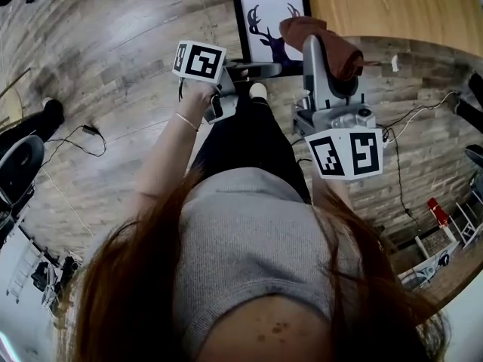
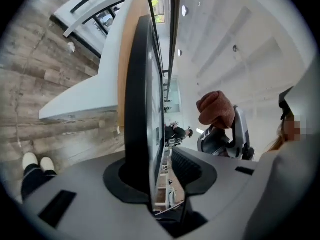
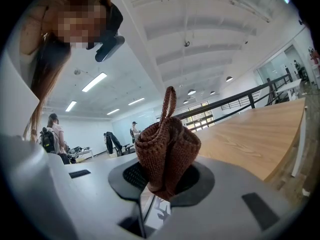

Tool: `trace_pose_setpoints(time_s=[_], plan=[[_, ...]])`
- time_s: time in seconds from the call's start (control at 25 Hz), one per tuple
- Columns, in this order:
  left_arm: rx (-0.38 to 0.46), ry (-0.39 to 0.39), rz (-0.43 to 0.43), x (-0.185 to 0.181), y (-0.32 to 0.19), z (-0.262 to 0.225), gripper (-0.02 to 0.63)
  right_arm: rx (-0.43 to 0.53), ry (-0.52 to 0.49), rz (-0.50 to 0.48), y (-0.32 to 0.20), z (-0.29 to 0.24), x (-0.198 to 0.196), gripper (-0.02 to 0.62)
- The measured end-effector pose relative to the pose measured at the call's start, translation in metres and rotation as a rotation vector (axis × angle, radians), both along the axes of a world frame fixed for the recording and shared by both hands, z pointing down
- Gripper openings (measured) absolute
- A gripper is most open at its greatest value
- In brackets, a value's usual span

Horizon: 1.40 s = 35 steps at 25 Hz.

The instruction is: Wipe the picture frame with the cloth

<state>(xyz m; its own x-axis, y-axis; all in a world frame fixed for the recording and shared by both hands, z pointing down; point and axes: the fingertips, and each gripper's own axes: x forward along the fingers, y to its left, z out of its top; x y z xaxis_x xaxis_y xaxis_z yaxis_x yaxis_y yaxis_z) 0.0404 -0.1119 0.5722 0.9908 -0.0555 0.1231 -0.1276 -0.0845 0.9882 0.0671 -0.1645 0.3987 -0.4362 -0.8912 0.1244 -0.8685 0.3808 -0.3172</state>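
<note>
While the right tool pinches a bunched rust-brown knitted cloth between its pads, the hanging loop standing up above the bundle, the left tool stands spread around the near edge of a black-rimmed rectangular picture frame that shows a dark stag silhouette on white. One pad lies against the frame's black rim, and a sliver of background shows between the other pad and the glass, so the hold looks loose rather than clamped. In the head view, the frame reaches out from that tool toward the edge of the light wooden counter, above the grey plank floor; whether its far end rests on the counter cannot be told. The cloth hovers over the frame's right-hand side in that view, but the left gripper view shows it hanging apart from the glass, not touching. Judged from this, both preparations are made, with the cloth in hand and the frame's glass turned toward it. The wiping itself appears not yet begun: the cloth has to come down onto the glass and be worked across the face and the rim.
</note>
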Motion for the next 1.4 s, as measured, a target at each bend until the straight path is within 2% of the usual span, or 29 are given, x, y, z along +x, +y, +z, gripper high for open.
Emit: trace_pose_setpoints(time_s=[0.08, 0.12, 0.2, 0.24, 0.52, 0.64, 0.8, 1.0, 1.16, 1.4], plan=[[-0.027, 0.055, -0.057, 0.002, -0.002, -0.002, 0.055, -0.004, -0.003, -0.001, 0.003, 0.001, 0.001, 0.097], [-0.037, 0.1, -0.082, 0.004, -0.004, -0.006, 0.039, -0.005, -0.003, -0.001, 0.004, 0.001, 0.001, 0.097], [-0.051, 0.198, -0.111, 0.009, -0.005, -0.017, 0.023, -0.006, -0.003, 0.0, 0.006, 0.0, 0.003, 0.097], [-0.051, 0.221, -0.115, 0.011, -0.006, -0.02, 0.021, -0.006, -0.004, 0.003, 0.006, 0.0, 0.005, 0.097], [0.014, 0.323, -0.103, 0.012, -0.001, -0.045, 0.017, 0.024, -0.023, 0.02, 0.013, -0.017, 0.012, 0.097], [0.091, 0.298, -0.063, 0.022, -0.01, -0.065, 0.017, 0.063, -0.037, 0.024, 0.008, -0.037, 0.021, 0.097], [0.245, 0.261, -0.005, 0.023, -0.021, -0.101, 0.017, 0.165, -0.044, 0.016, 0.014, -0.081, 0.015, 0.097], [0.393, 0.347, 0.03, 0.045, -0.04, -0.197, 0.017, 0.323, -0.052, -0.004, 0.019, -0.155, 0.021, 0.097], [0.565, 0.348, 0.072, 0.05, -0.035, -0.261, 0.017, 0.483, -0.026, -0.014, 0.046, -0.217, 0.017, 0.097], [0.763, 0.382, 0.114, 0.072, -0.024, -0.368, 0.017, 0.672, -0.038, -0.039, 0.076, -0.294, 0.027, 0.097]])
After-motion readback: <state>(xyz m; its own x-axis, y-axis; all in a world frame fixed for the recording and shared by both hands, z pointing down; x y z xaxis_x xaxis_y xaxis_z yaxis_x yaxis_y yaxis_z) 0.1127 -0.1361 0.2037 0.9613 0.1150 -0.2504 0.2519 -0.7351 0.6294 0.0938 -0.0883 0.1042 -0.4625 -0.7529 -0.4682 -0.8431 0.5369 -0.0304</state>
